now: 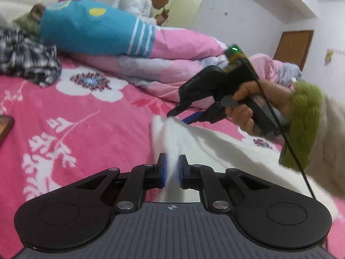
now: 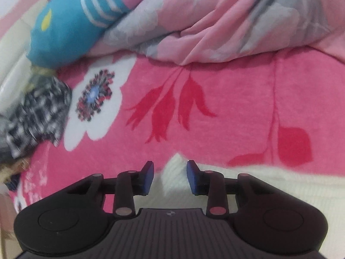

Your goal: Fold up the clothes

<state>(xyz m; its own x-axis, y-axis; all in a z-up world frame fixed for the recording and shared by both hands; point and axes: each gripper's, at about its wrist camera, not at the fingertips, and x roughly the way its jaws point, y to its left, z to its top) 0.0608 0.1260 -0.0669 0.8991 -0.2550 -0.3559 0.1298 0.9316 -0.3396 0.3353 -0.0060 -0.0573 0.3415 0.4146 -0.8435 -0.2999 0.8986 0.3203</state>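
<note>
The white knit garment (image 1: 194,142) is spread on the pink bed (image 1: 75,118), toward its near edge. A fold of it is clenched in the left claw (image 1: 172,170). The right claw (image 2: 170,177) straddles a corner, pads not yet pressing. If that corner is caught thinly, it may slip out and the fold may collapse.

Pink bedspread (image 1: 90,129) with white flowers and red leaf prints covers the bed. Far side: rumpled pale pink and grey quilt (image 1: 172,64) — bunched along the back. Person in white top (image 1: 138,2) sits beyond it, near a pale wall. Brown door (image 1: 294,47) far right. Dark flat object (image 1: 5,127) at the left edge — cannot identify. Same quilt across the top in the right wrist view.
</note>
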